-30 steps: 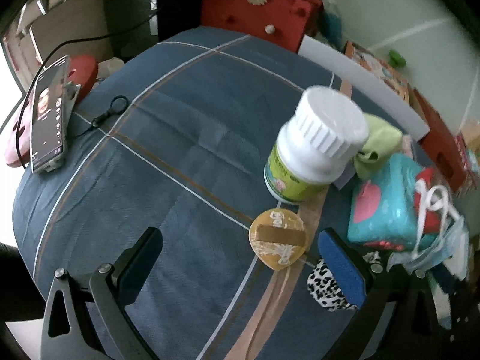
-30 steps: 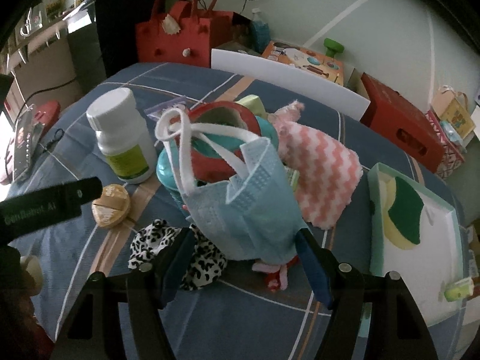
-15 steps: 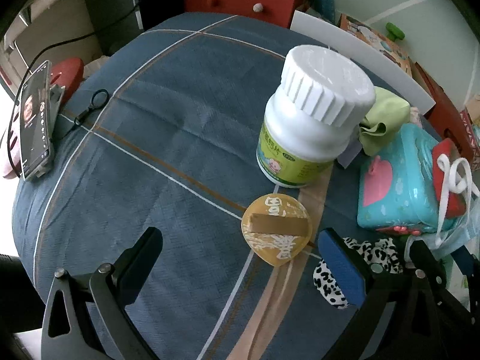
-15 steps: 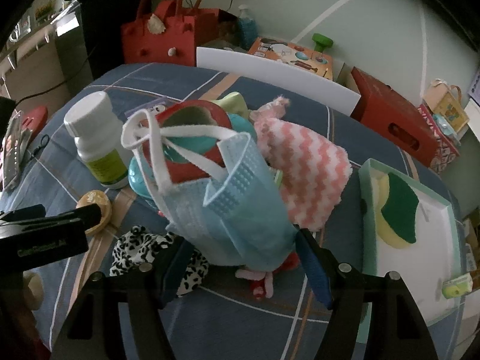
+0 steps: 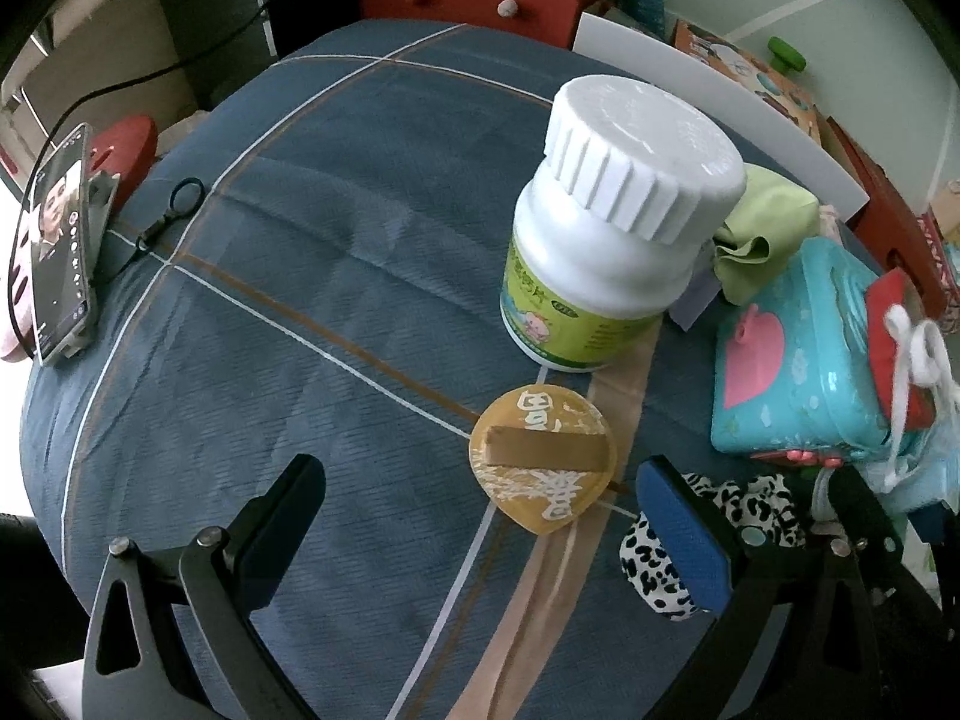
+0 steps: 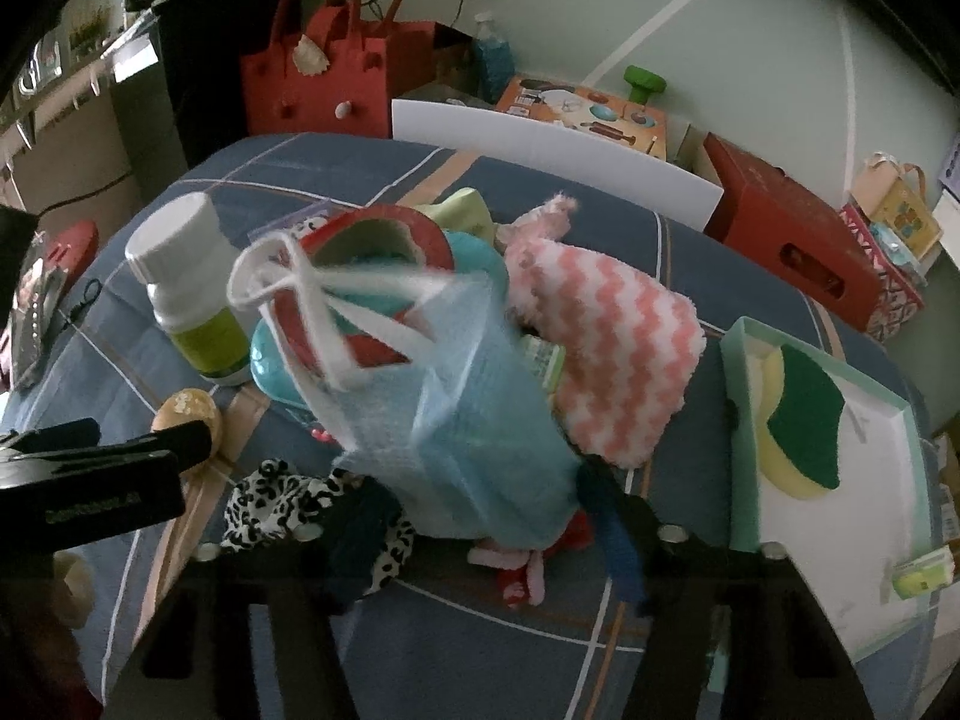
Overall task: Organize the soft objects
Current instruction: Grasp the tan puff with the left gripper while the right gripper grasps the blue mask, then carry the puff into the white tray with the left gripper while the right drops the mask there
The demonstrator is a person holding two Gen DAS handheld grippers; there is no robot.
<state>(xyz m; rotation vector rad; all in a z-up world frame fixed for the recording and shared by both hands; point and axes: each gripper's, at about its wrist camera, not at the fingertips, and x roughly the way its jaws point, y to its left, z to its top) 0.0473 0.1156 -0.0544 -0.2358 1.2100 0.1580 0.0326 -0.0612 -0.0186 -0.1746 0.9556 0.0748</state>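
Note:
A light blue face mask (image 6: pixel 468 420) with white ear loops stands bunched between the fingers of my right gripper (image 6: pixel 486 534), whose jaws are closing around it; the pads do not clearly press it. Behind it lie a teal pouch (image 5: pixel 798 360), a pink-and-white fuzzy cloth (image 6: pixel 600 348) and a green cloth (image 5: pixel 762 228). A leopard-print scrunchie (image 5: pixel 720 540) lies by my right gripper's left finger. My left gripper (image 5: pixel 480 480) hangs open over the blue bedspread, holding nothing, with a golden sealed cup (image 5: pixel 543 468) just ahead between its fingers.
A white pill bottle (image 5: pixel 612 228) stands upright beyond the golden cup. A pale green tray (image 6: pixel 900 414) at the right holds a yellow-green sponge (image 6: pixel 798 438). A phone (image 5: pixel 57 246) lies at the left edge. A red bag (image 6: pixel 324 78) and boxes stand behind.
The left gripper has moved in closer to the bottle and golden cup. The mask between the right gripper's fingers has shifted and now shows blurred, its loops swung left.

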